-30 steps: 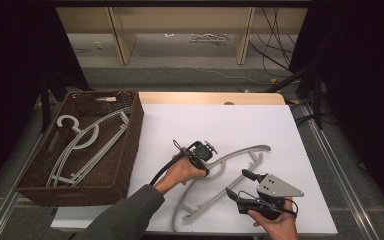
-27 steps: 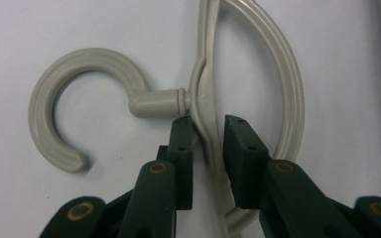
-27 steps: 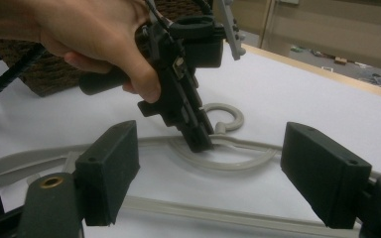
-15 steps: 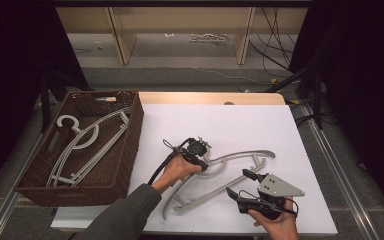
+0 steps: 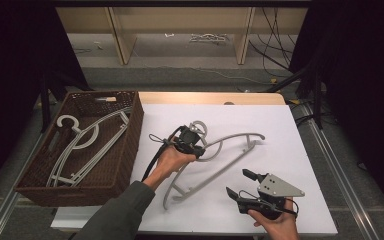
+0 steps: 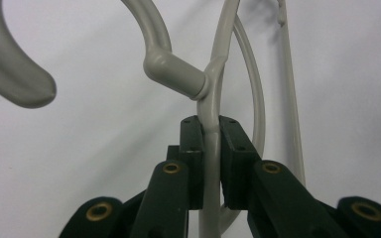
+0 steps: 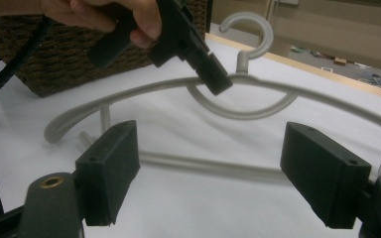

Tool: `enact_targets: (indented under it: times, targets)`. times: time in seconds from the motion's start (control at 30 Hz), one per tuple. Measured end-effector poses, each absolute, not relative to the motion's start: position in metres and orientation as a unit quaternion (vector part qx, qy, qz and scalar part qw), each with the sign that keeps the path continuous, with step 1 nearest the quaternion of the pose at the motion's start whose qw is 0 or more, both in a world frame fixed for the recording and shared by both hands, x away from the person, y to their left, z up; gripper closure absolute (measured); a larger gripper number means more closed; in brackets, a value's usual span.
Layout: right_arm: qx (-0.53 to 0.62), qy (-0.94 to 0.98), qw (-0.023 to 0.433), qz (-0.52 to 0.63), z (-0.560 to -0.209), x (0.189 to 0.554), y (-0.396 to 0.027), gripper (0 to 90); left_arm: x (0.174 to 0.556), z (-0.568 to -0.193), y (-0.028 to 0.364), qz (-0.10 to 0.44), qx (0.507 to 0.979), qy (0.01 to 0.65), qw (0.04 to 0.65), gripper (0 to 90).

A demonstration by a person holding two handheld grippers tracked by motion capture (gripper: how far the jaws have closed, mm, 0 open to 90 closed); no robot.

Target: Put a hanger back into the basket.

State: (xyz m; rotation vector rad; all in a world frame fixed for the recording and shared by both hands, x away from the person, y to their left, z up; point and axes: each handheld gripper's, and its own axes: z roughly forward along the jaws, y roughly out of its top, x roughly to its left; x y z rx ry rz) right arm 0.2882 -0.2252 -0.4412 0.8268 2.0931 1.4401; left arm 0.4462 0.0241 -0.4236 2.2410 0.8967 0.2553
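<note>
Hanger [image 5: 220, 160] on white table [image 5: 290, 130], clamped near hook by left gripper [image 5: 192, 145], jaws just closed. Right gripper [image 5: 240, 184] jaws apart, nothing between, just beside hanger.

Black two-jaw tool [image 5: 195, 146] with brass screws, trailing black cable, dark grey sleeve [image 5: 122, 212].

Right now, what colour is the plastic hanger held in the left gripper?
Light grey plastic hanger, clearest in the left gripper view.

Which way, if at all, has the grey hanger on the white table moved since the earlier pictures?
Yes. Gripped by the left gripper, the hanger has shifted left, towards the wicker basket, and its hook end has lifted.
</note>
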Motion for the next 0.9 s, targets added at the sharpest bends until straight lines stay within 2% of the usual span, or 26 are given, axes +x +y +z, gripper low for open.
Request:
enact_targets:
  times: [0.27, 0.4, 0.57, 0.9]
  targets:
    - [0.301, 0.762, 0.231, 0.524, -0.442, 0.288, -0.225, 24.0, 0.449, -0.397, 0.039, 0.105, 0.843, 0.362, 0.384, 81.7]
    - [0.308, 0.763, 0.222, 0.523, -0.442, 0.287, -0.224, 24.0, 0.449, -0.380, 0.045, 0.113, 0.839, 0.362, 0.390, 81.7]
    - [0.301, 0.762, 0.232, 0.525, -0.442, 0.288, -0.225, 24.0, 0.448, -0.358, 0.052, 0.126, 0.834, 0.363, 0.395, 81.7]
    - [0.309, 0.764, 0.224, 0.520, -0.442, 0.287, -0.225, 23.9, 0.433, -0.315, 0.094, 0.138, 0.816, 0.359, 0.431, 81.7]
